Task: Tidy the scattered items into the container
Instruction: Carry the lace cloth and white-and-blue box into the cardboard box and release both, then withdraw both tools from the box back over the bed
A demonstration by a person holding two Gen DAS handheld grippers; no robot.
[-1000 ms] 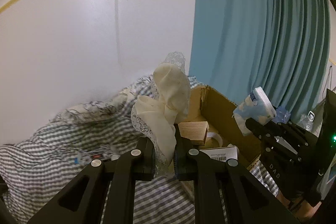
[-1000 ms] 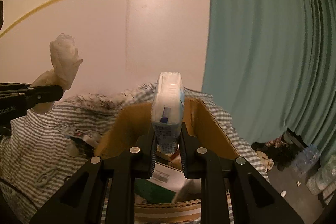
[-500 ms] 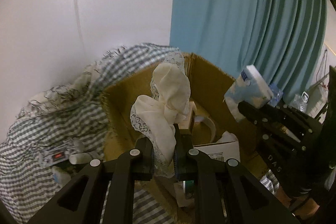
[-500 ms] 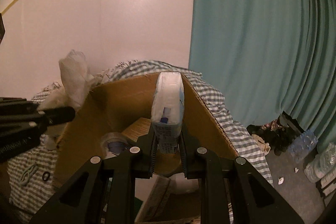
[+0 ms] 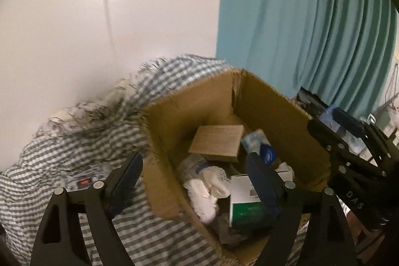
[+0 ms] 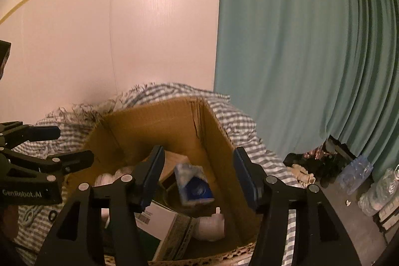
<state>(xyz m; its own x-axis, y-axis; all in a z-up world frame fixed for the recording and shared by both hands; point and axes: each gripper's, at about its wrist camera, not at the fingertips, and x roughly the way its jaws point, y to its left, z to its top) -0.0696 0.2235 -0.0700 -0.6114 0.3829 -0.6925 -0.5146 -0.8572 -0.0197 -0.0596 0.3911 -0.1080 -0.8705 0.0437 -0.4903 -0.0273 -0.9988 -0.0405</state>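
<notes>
Box: cardboard, open top, sits on the checked bedding against the wall; near rim looks frayed and soft.
Cloth: cream lace piece, now lying inside the box by its left wall, free of the pads.
Tissue pack: blue and white, inside the box (blurred, so maybe not settled), leaning on the wooden block.
Left hand-held gripper: jaws have just been opening, now wide apart over the box, nothing between them.
Right hand-held gripper: jaws have just been opening, apart, pack is below them and not pinched.
Risk 1: both tools crowd the same opening; pulling out at once could knock them together or catch the box wall and tip it on the soft bedding.
Risk 2: lace could snag a finger on the way out and drag the cloth back over the rim.
Risk 3: small bits on the bedding sit in folds, easy to miss or pinch fabric with them.
</notes>
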